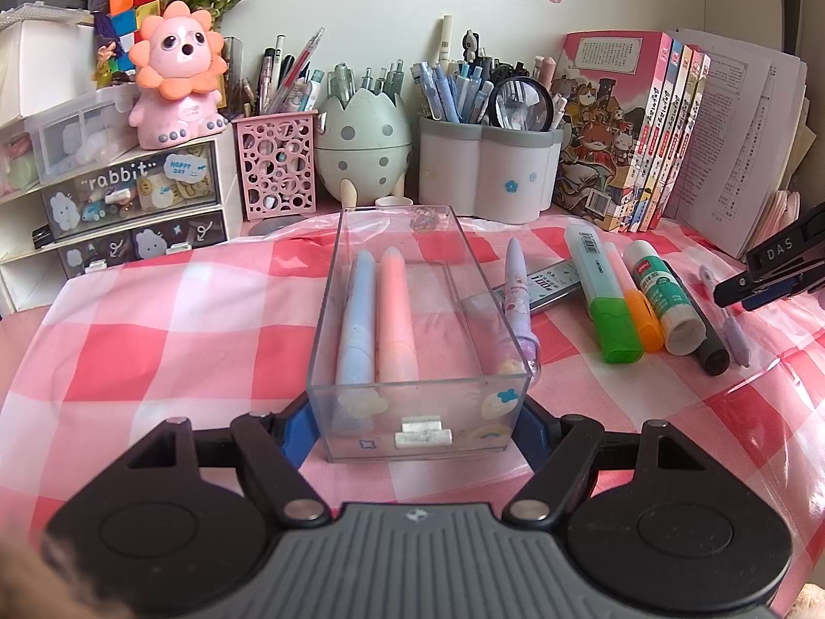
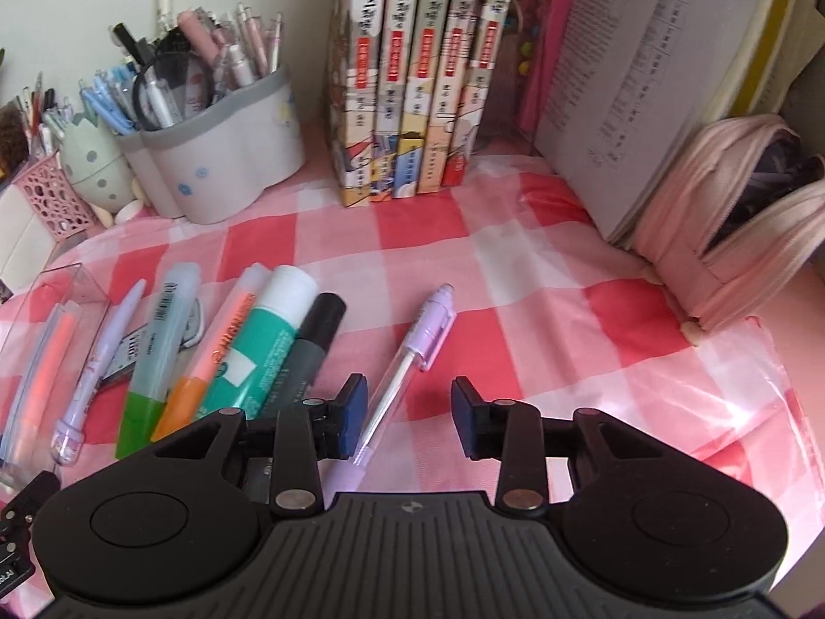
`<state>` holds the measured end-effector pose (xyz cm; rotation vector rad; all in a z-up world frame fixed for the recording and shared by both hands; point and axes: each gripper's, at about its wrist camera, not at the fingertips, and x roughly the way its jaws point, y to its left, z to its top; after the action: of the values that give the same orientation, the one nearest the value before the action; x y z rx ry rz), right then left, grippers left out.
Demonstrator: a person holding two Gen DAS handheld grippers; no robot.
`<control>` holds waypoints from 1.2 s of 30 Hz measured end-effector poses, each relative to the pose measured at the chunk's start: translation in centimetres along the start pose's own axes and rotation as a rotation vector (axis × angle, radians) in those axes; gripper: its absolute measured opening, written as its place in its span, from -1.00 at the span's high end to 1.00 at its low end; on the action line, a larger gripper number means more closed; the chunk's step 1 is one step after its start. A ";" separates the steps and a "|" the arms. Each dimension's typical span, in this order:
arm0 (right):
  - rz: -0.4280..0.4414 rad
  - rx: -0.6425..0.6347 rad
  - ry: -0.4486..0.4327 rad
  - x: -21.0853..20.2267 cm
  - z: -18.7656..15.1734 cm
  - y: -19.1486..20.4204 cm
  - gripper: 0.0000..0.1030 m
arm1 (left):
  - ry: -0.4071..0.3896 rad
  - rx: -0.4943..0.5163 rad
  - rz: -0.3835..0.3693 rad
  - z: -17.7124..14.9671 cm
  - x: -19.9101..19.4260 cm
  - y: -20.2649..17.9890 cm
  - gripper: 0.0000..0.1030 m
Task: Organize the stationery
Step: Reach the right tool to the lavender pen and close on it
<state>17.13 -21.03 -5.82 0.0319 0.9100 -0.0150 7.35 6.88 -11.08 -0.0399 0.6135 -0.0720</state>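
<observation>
The clear plastic box (image 1: 418, 340) stands at the middle of the tabletop (image 1: 170, 340), which wears a pink checked cloth, and serves here as the landmark. Far to its left and back stands a small drawer unit (image 1: 136, 206) marked "rabbit", with a pink lion figure (image 1: 178, 77) on top. Behind the box, running rightward, are a pink perforated pen cup (image 1: 276, 165), an egg-shaped holder (image 1: 361, 147) and a white pen holder (image 1: 484, 170) full of pens.

The left gripper (image 1: 417, 425) clasps the box's near end, its blue-padded fingers (image 1: 295, 425) pressed against either side wall. Inside the box lie a blue pen (image 1: 357, 325) and a pink pen (image 1: 396, 314), side by side lengthwise.

Just right of the box, touching its outer wall, lies a purple cartoon pen (image 1: 518, 291). Further right come a flat lead case (image 1: 551, 283), a green highlighter (image 1: 600, 294), an orange highlighter (image 1: 634, 304), a glue stick (image 1: 662, 304) and a black marker (image 1: 706, 335), packed closely together. Beyond them, a little apart, rests a lilac gel pen (image 2: 407, 366).

The right gripper (image 2: 410, 418) hangs over that gel pen with its fingers (image 2: 466, 423) spread wide, the pen's lower barrel lying beside the left finger, ungrasped.

Behind and right of the box stand a row of books (image 2: 417, 72), and farthest right a pink pencil case (image 2: 732, 227), unzipped.
</observation>
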 end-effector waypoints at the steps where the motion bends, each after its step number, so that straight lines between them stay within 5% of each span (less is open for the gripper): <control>1: 0.002 0.008 0.000 0.0 0.1 -0.2 0.28 | 0.000 0.000 0.000 0.0 0.0 0.0 0.05; 7: 0.060 0.060 0.028 0.9 0.7 -0.2 0.27 | 0.000 0.000 0.000 0.0 0.0 0.0 0.05; 14: 0.015 -0.069 0.025 1.5 0.5 1.9 0.18 | 0.000 -0.001 -0.001 0.0 0.0 0.0 0.05; 17: 0.001 -0.129 0.032 1.4 0.5 1.9 0.38 | -0.001 -0.004 -0.004 0.0 0.0 0.0 0.05; 27: 0.033 -0.409 0.075 0.9 0.6 2.8 0.59 | -0.002 -0.007 -0.006 0.0 0.0 0.1 0.05; 36: 0.080 -0.267 0.113 1.3 1.0 1.7 0.63 | -0.002 -0.008 -0.007 0.0 0.0 0.1 0.05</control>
<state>18.75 -19.38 -6.25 -0.1802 1.0173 0.1845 7.31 6.96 -11.07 -0.0494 0.6114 -0.0762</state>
